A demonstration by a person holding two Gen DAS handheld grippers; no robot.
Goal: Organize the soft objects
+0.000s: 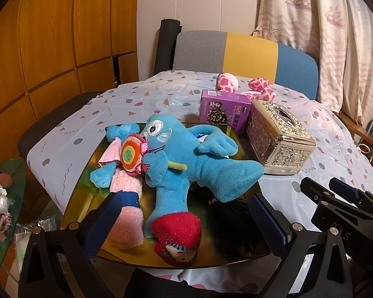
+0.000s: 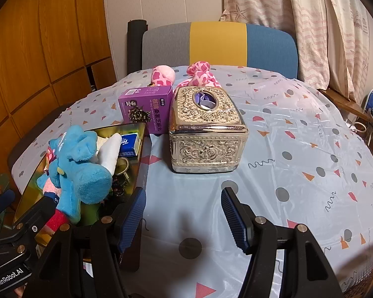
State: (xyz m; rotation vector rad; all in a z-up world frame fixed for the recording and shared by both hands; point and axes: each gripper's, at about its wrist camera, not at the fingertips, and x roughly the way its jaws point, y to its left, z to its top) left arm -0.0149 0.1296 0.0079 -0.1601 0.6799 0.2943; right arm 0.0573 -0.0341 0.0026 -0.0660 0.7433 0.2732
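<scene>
Both grippers hover open and empty, left gripper over the gold tray stuffed with plush toys, right gripper facing the pink spotted plush (behind the tissue box), probably next to fetch.

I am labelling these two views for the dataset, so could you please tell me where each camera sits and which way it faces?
Left wrist: on the left gripper, angled down over the gold tray of plush toys, jaws open; the right gripper shows at right.
Right wrist: on the right gripper, angled down at the patterned tablecloth, jaws open and empty; the left gripper shows at left.
Shared: blue plush toy, embossed metallic tissue box, purple carton, pink spotted plush, tricolour chair back.
</scene>
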